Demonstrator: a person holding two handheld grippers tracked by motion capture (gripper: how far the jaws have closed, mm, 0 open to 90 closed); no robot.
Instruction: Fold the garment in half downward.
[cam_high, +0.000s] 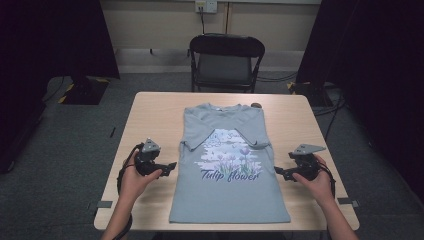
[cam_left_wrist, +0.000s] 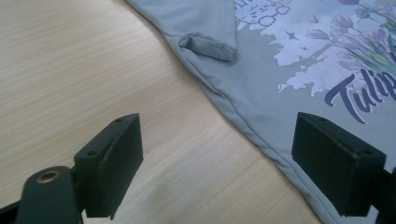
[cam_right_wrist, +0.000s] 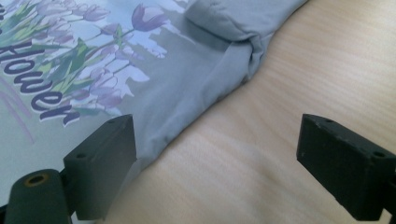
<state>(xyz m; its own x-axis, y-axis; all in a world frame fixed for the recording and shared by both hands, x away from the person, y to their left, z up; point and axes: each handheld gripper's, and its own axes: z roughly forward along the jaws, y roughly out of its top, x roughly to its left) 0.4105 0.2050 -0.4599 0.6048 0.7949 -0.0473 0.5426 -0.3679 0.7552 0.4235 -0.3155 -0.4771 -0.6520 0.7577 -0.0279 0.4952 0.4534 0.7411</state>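
Note:
A grey-blue T-shirt (cam_high: 227, 187) with a purple "Tulip flower" print lies flat, front up, in the middle of the wooden table (cam_high: 150, 115), both sleeves folded inward. My left gripper (cam_high: 169, 167) sits at the shirt's left edge, my right gripper (cam_high: 279, 172) at its right edge, both low over the table. In the left gripper view the gripper (cam_left_wrist: 219, 140) is open, the shirt's side hem (cam_left_wrist: 243, 126) running between the jaws below the folded sleeve (cam_left_wrist: 208, 44). In the right gripper view the gripper (cam_right_wrist: 217, 140) is open beside the hem (cam_right_wrist: 187, 121), the folded sleeve (cam_right_wrist: 238, 18) ahead.
A black folding chair (cam_high: 227, 60) stands past the table's far edge. A small dark object (cam_high: 256, 105) lies by the shirt's collar. Grey tape marks (cam_high: 104, 204) sit at the near corners. Dark curtains hang on both sides of the room.

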